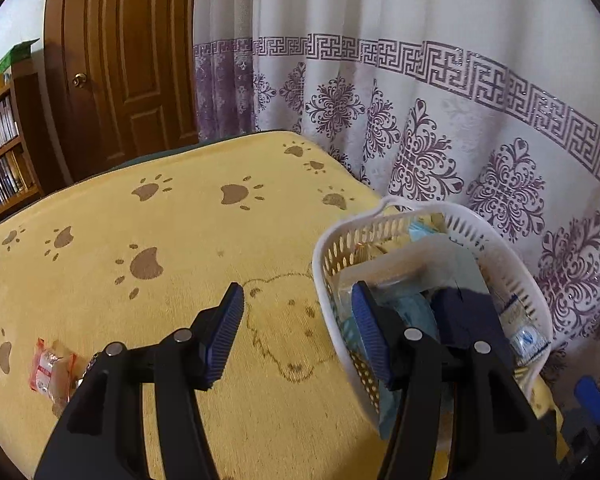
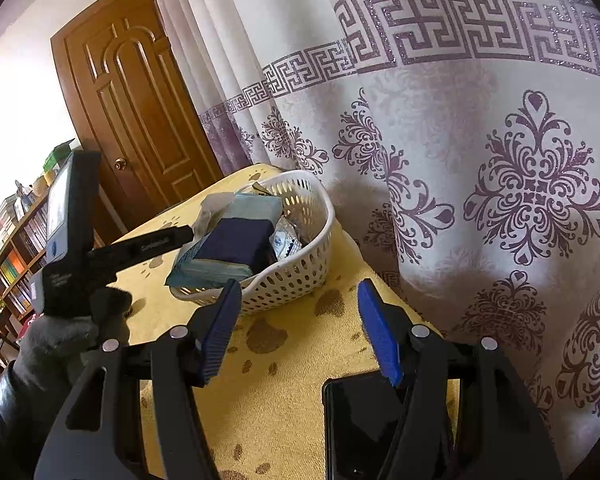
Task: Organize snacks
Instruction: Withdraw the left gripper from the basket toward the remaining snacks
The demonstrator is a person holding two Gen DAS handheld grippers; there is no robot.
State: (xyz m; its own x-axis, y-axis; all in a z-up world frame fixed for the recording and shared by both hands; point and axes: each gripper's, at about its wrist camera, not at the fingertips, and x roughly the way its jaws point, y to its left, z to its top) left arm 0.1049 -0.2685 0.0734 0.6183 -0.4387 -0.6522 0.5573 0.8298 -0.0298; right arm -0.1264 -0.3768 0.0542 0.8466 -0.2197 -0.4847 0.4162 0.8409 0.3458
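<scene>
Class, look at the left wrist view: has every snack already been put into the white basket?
No. One red-and-white wrapped snack lies on the yellow paw-print towel, well apart from the white basket.

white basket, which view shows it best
The right wrist view: the whole white basket shows, rim and perforated wall, with packets piled inside. In the left wrist view the basket is nearer, but the left gripper hides part of it.
</scene>
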